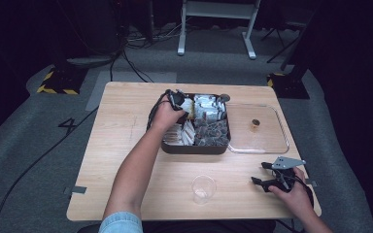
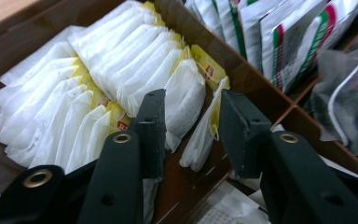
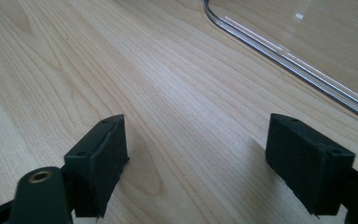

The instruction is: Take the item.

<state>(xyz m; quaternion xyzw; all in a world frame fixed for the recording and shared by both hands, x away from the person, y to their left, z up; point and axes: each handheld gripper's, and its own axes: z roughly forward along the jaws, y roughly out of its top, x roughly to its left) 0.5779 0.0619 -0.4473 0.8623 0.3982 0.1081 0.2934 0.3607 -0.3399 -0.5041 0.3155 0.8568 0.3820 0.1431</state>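
Observation:
A dark brown divided box (image 1: 194,148) sits at the table's middle back. My left gripper (image 1: 178,99) reaches into its rear left compartment. In the left gripper view this gripper (image 2: 189,126) stands open among a row of white tea bags (image 2: 98,79) with yellow tags. One tea bag (image 2: 186,95) lies between the jaws, and a looser one (image 2: 199,142) hangs just below it. My right gripper (image 1: 258,173) rests low at the front right of the table. It is open (image 3: 196,158) over bare wood, with nothing between its fingers.
Green-and-white packets (image 2: 279,42) fill the neighbouring compartment, and dark clear-wrapped bags (image 2: 349,102) lie beyond them. A clear lid (image 1: 257,151) with a small knob (image 1: 255,123) lies right of the box; its rim (image 3: 284,56) runs ahead of the right gripper. A clear plastic cup (image 1: 203,188) stands near the front edge.

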